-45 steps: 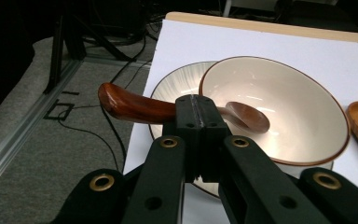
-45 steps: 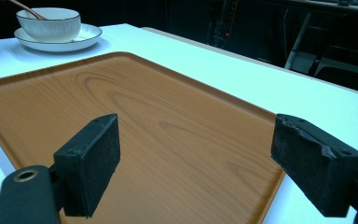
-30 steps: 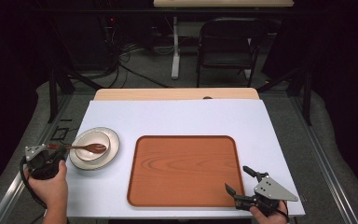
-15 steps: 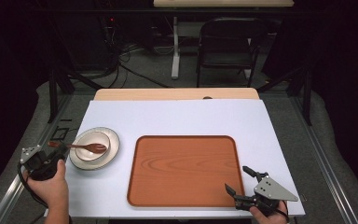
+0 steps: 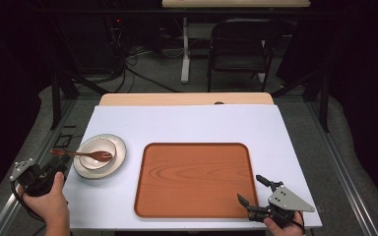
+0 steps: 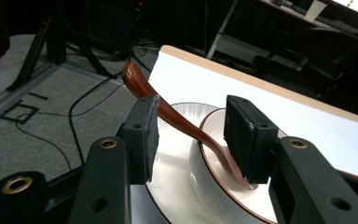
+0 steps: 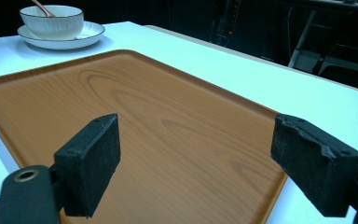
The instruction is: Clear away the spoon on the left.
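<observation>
High view shows the left claw (image 5: 61, 164) at the near left corner of the bench (image 5: 187, 123), drawn up to the handle end of a wooden spoon (image 5: 81, 154) that rests in a white bowl (image 5: 97, 153) on a plate (image 5: 120, 147), just left of the wooden tray (image 5: 194, 179). Left gripper view has the spoon handle (image 6: 177, 119) running between the two black pads (image 6: 144, 135), which stand apart with a gap on each side, so the claw is open and the step in hand looks like lining up for a grasp. The next move, as I judge it, calls for closing squarely on the thin, slanting handle without tipping the bowl. The right claw (image 5: 256, 189) waits open at the tray's near right corner, holding nothing. Beyond the tray, the bench is white with a pale wood strip along its far edge; past that lie grey floor, cables, a folding chair (image 5: 241, 46) and dark surroundings.
</observation>
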Demonstrator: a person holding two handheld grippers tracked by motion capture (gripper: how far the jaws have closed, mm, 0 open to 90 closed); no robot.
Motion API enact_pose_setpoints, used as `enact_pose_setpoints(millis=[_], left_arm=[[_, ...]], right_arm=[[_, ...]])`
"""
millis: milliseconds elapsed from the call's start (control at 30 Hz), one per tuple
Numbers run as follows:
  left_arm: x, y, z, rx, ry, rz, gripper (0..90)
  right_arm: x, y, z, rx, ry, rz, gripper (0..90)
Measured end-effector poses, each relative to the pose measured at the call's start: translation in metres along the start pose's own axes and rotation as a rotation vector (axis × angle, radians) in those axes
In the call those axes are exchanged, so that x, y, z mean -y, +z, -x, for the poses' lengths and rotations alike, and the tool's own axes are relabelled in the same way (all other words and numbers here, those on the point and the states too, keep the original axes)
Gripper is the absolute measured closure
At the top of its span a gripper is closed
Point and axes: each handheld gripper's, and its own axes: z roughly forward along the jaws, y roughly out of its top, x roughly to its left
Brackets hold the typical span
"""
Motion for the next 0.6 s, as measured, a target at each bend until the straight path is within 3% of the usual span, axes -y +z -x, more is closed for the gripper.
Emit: enact_pose_setpoints(millis=[167, 367, 600], left_arm=[[0.003, 0.001, 0.003, 0.007, -0.007, 0.018, 51.3], [0.005, 0.003, -0.001, 0.008, -0.036, -0.001, 48.0], [0.010, 0.007, -0.011, 0.016, -0.114, -0.001, 43.1]], right_arm=[[0.000, 0.000, 0.000, 0.000, 0.000, 0.000, 15.5], [0.000, 0.000, 0.000, -0.001, 0.000, -0.002, 15.5], [0.000, 0.000, 0.000, -0.001, -0.003, -0.006, 15.6]])
